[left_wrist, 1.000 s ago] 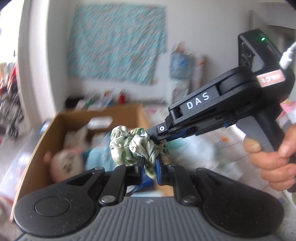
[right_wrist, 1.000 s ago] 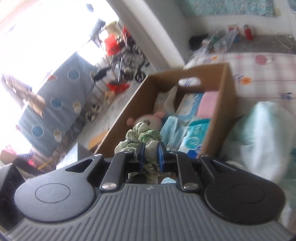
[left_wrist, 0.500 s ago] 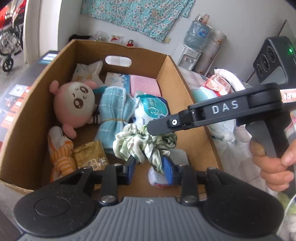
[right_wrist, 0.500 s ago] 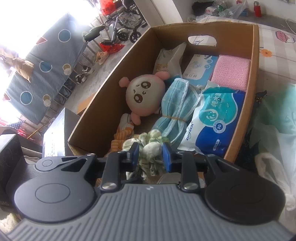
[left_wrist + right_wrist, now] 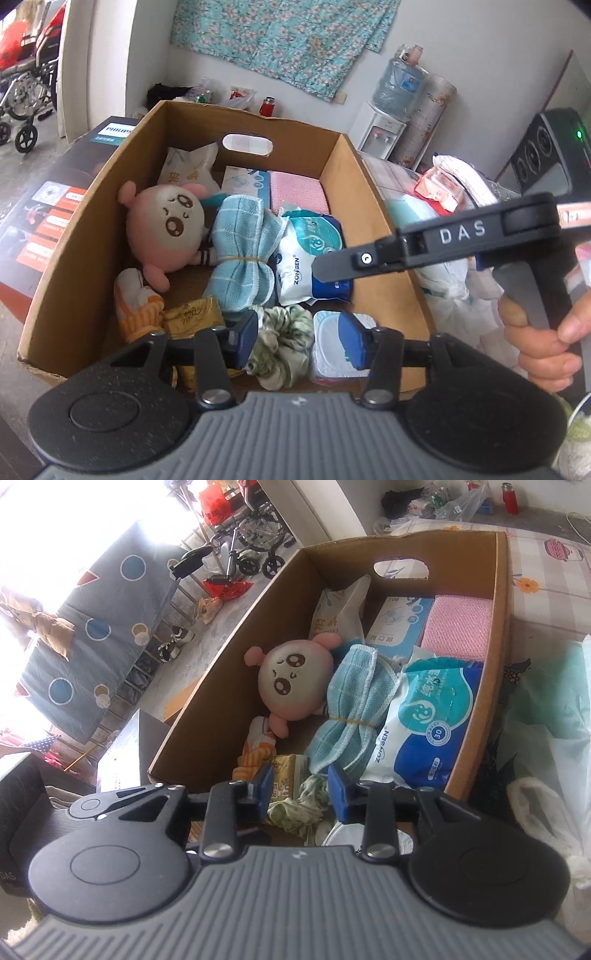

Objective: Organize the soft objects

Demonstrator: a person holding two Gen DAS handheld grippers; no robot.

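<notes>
Grippers: left gripper [image 5: 301, 334] spread wide above the near end of the box; right gripper [image 5: 300, 786] spread too, and neither is holding anything
Scrunchie: green scrunchie [image 5: 282, 341] lying loose on the box floor between the left gripper's fingers, seemingly touching neither blue pad; beside a round white lid [image 5: 332, 345]
Box: cardboard box [image 5: 373, 206] well stocked; pink plush doll [image 5: 166, 234], tied blue towel [image 5: 242, 258], wipes pack [image 5: 312, 258], pink cloth [image 5: 297, 192], tissue packs at the far wall, orange striped toy [image 5: 138, 310], gold packet [image 5: 192, 317]
Progress: scrunchie looks delivered and this drop reads as finished; most of the sorting seems done
Left to do: white and teal bundles [image 5: 454, 280] sit outside the box on the right; whether they belong to the job, I cannot tell
Next: lift both tools clear without snagging the scrunchie
</notes>
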